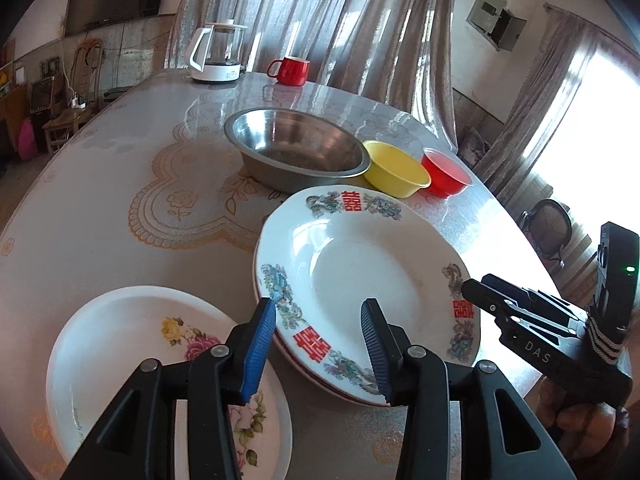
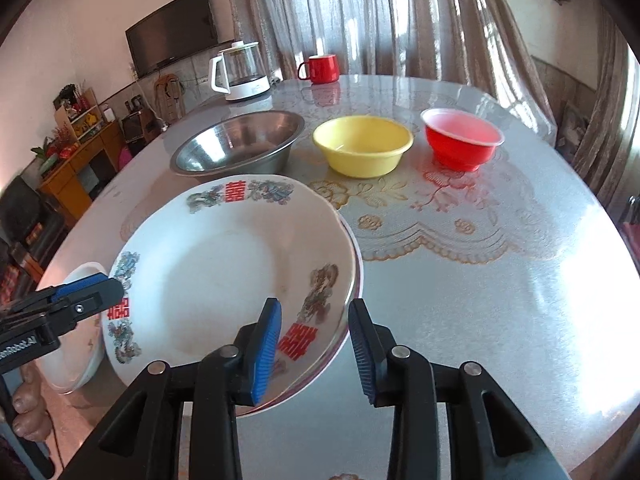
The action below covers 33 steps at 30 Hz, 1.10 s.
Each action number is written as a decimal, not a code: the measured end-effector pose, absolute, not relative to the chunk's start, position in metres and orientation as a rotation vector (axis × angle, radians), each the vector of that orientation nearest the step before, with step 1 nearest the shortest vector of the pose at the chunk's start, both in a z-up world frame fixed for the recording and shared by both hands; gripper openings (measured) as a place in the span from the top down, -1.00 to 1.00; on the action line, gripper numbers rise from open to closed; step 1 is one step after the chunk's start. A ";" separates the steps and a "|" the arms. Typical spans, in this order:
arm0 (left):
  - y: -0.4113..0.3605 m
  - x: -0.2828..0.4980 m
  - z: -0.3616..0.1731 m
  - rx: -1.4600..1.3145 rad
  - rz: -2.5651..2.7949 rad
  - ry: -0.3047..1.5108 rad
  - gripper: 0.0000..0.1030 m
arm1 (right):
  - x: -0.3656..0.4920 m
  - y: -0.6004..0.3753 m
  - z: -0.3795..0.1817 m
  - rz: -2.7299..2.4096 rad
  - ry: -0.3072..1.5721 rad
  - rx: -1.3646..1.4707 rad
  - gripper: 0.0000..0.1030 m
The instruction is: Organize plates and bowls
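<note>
The dragon-patterned plate [image 2: 224, 276] with red characters lies on top of another plate whose red-edged rim shows beneath it, on the near part of the worktop [image 2: 480, 280], with a flowered plate [image 1: 132, 344] just beside it on its left. The left hand-held gripper [image 1: 318, 344] hovers over the patterned plate's near rim with its blue pads [image 1: 258, 348] apart and pressing on nothing, and the right hand-held gripper [image 2: 314, 354] likewise stands partly open astride the rim on the other side (neither grips anything). Farther back sit a steel bowl [image 2: 240, 146], a yellow bowl [image 2: 362, 146] and a red bowl [image 2: 462, 138] in a row.
</note>
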<state>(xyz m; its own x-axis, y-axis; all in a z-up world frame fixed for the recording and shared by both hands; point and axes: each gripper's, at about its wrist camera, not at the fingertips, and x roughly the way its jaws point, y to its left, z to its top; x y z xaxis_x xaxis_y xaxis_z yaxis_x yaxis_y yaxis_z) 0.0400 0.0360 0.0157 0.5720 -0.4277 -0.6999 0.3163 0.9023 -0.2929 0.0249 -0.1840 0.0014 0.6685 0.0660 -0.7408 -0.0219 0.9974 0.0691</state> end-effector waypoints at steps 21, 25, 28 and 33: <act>0.041 0.034 0.012 -0.127 -0.369 0.858 0.04 | 0.022 -0.190 -0.004 0.065 0.853 0.103 0.32; 0.045 0.032 0.011 -0.131 -0.356 0.858 0.04 | 0.019 -0.191 0.004 0.093 0.817 0.130 0.32; 0.050 0.031 0.010 -0.134 -0.343 0.857 0.04 | 0.017 -0.188 0.008 0.135 0.801 0.148 0.32; 0.059 0.030 0.009 -0.144 -0.318 0.859 0.03 | 0.015 -0.178 0.011 0.206 0.795 0.158 0.32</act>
